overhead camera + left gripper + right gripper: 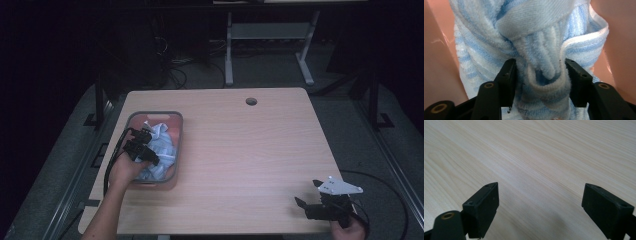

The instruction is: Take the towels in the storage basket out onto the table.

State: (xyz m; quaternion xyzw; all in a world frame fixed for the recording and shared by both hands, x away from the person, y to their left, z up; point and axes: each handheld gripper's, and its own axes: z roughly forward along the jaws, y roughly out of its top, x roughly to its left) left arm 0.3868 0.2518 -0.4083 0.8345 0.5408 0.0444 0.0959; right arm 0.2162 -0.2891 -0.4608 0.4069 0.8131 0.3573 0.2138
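While the left gripper sits inside the bin, I work from these settings.

Step in hand: I judge this to be taking hold of the towel (534, 47) so it can be lifted out of the bin (179, 131).
Towel location: crumpled in the pink bin with the grey rim, at the left of the surface (250, 150); pale blue and white stripes.
Left gripper (537, 75): jaws straddle a thick bunched fold of towel, both pads touching the cloth; the fold is pinched between them, not fully closed.
Right gripper (540, 202): jaws wide apart, holding nothing, low over bare wood at the near right corner, well apart from the bin.
Grip advice: I would close firmly on the whole fold, not just its outer loop, so the terry does not slip.
Lift advice: I would raise straight up, clear of the bin walls, before moving sideways.
Risk: the light bin may rise with the cloth; I keep the right gripper ready to steady it.
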